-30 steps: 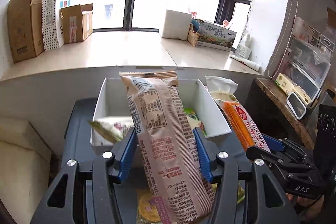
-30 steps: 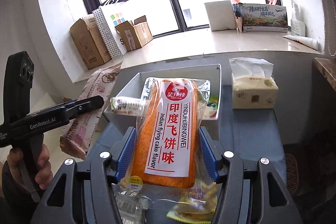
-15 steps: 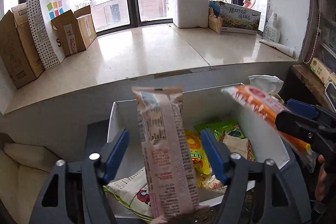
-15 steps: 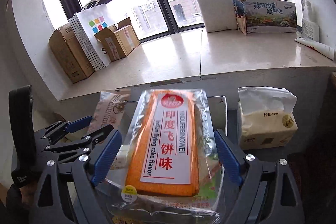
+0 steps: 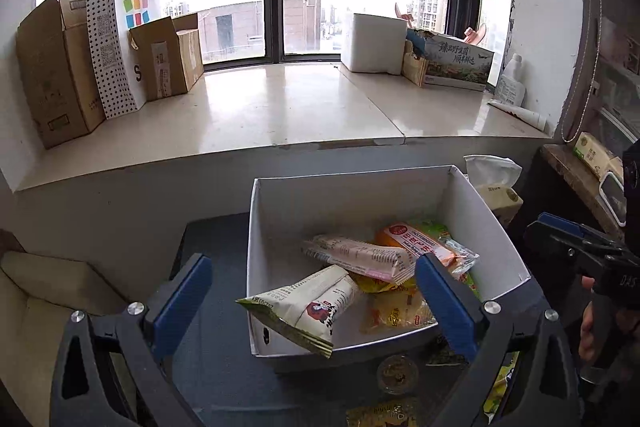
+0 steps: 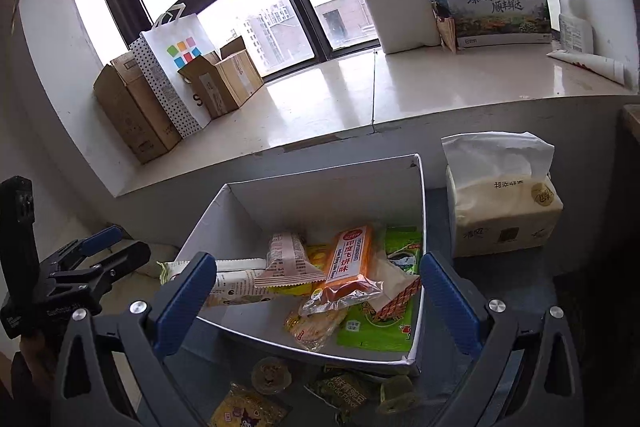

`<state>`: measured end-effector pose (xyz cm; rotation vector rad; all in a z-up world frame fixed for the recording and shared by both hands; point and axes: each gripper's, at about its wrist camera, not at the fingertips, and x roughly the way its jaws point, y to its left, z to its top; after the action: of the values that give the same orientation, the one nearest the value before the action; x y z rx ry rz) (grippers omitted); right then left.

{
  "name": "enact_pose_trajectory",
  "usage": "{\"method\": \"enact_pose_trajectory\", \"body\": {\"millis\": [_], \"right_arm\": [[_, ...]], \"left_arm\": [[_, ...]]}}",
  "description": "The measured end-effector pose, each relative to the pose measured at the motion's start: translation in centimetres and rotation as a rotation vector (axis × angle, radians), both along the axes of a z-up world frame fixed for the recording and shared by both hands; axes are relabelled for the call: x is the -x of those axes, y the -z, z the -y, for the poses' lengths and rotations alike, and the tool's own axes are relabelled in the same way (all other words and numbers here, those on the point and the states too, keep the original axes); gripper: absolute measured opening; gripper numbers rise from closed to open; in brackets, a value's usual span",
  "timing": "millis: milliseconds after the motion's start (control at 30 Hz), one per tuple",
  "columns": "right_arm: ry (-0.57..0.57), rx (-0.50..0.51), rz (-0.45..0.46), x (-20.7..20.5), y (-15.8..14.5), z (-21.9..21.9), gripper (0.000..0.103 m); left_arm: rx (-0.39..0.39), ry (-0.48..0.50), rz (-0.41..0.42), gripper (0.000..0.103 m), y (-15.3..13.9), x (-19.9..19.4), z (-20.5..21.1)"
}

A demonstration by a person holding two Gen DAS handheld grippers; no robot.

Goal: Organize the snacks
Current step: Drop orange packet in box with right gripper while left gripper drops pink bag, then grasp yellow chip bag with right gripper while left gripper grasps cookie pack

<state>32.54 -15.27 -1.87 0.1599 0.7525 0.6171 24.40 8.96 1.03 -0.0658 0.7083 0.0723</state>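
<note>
A white box (image 5: 360,195) (image 6: 328,195) sits on a dark blue table and holds several snack packs. The beige striped pack (image 5: 360,257) (image 6: 286,259) and the orange flying-cake pack (image 5: 416,241) (image 6: 350,259) lie inside on top of the pile. A white pack with a red cartoon (image 5: 308,307) hangs over the box's near-left rim. My left gripper (image 5: 316,301) is open and empty, in front of the box. My right gripper (image 6: 318,301) is open and empty, also in front of it.
Small loose snack packets (image 6: 340,391) lie on the table before the box. A tissue pack (image 6: 500,203) stands right of the box. Behind is a stone windowsill (image 5: 280,107) with cardboard boxes (image 5: 52,67), a paper bag and a white block.
Both grippers opened and let go of their packs. The beige pack and the orange pack dropped into the box. Both grippers have drawn back from it.
</note>
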Motion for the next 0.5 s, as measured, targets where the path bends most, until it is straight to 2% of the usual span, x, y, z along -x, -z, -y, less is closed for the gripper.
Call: {"method": "enact_pose_trajectory", "body": {"millis": [200, 300, 500], "right_arm": [[-0.051, 0.010, 0.082, 5.2, -1.2, 1.0, 0.103], [-0.071, 0.049, 0.140, 8.8, -1.4, 1.9, 0.103], [-0.044, 0.121, 0.127, 14.7, 1.5, 5.0, 0.103]], "left_arm": [[0.028, 0.032, 0.028, 0.103, -0.3, 4.9, 1.5], [0.049, 0.052, 0.035, 0.103, 0.2, 7.8, 2.7], [0.122, 0.073, 0.001, 0.103, 3.3, 13.2, 4.5]]}}
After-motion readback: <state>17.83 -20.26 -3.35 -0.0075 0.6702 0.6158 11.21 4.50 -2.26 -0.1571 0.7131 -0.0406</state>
